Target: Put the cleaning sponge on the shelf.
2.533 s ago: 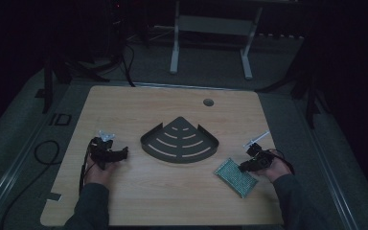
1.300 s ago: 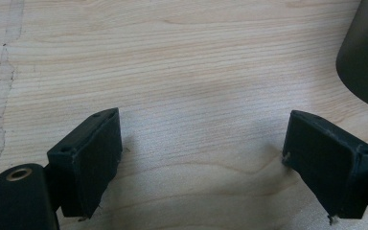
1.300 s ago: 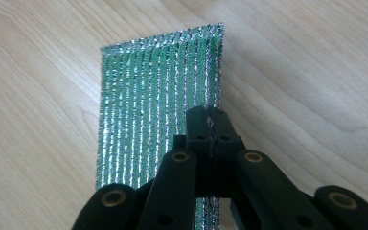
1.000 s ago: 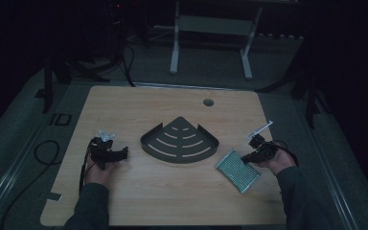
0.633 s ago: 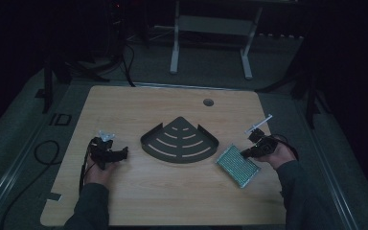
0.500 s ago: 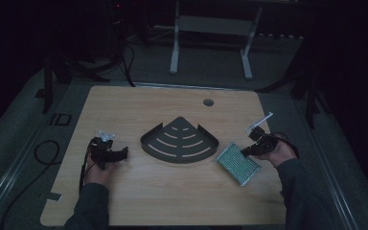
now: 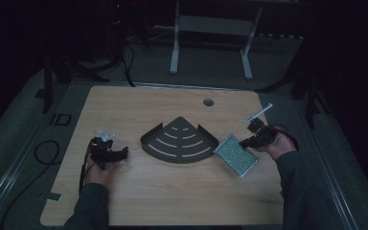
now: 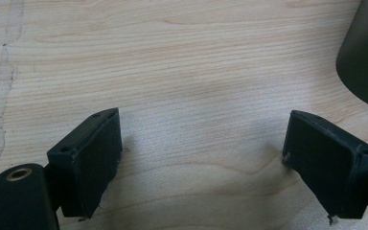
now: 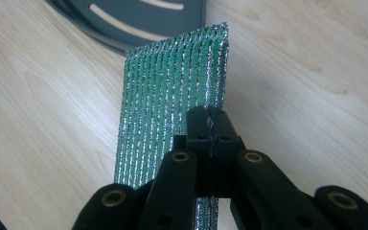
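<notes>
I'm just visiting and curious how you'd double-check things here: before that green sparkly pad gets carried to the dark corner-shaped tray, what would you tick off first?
1. Grip on the scouring pad: right gripper is shut on its edge. Ok.
2. Pad clear of the table: it hangs tilted from the jaws, but whether its low corner is off the wood, cannot tell.
3. Corner tray: lying flat with its slotted surface bare. Ok.
4. Path from pad to tray: only bare wood between them. Ok.
5. Left gripper: open over bare wood, beside the tray and out of the way. Ok.
</notes>
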Available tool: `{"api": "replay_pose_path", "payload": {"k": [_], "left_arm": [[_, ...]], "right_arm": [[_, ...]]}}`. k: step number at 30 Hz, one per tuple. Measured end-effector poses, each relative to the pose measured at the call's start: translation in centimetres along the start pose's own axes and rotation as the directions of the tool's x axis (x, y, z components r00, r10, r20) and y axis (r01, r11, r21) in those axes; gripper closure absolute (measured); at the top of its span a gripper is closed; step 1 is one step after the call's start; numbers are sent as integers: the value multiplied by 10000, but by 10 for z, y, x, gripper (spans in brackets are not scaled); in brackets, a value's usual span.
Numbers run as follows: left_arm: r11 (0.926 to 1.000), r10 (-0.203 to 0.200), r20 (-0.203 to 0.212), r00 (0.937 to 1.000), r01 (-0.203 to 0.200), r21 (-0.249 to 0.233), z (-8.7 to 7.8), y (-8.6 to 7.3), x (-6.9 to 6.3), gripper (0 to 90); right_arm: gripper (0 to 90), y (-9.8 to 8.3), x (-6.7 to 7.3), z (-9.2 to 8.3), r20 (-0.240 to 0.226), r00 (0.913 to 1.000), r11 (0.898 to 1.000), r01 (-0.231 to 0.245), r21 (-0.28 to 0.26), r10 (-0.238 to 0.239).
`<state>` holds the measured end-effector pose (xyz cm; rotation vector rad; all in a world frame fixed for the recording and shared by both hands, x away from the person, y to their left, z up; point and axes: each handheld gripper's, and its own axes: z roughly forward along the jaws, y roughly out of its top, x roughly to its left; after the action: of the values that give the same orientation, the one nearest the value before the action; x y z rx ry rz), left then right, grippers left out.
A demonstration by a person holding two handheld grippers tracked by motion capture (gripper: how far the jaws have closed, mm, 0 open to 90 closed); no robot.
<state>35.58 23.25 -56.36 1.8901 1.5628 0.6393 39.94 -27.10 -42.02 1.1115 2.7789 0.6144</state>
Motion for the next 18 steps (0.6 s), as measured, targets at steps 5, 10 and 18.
{"api": "replay_pose_path", "payload": {"k": [5,10,18], "left_arm": [[10000,1,2,10000,-1,0,0,0,0,137],[10000,16,2,10000,-16,15,0,0,0,137],[10000,-11,2,10000,11,5,0,0,0,137]], "right_arm": [[895,11,1,-2,51,10000,9999,71,-73,-71],[894,19,2,-5,56,9999,9998,91,-184,-90],[895,30,2,-4,-4,10000,9996,41,-286,-41]]}}
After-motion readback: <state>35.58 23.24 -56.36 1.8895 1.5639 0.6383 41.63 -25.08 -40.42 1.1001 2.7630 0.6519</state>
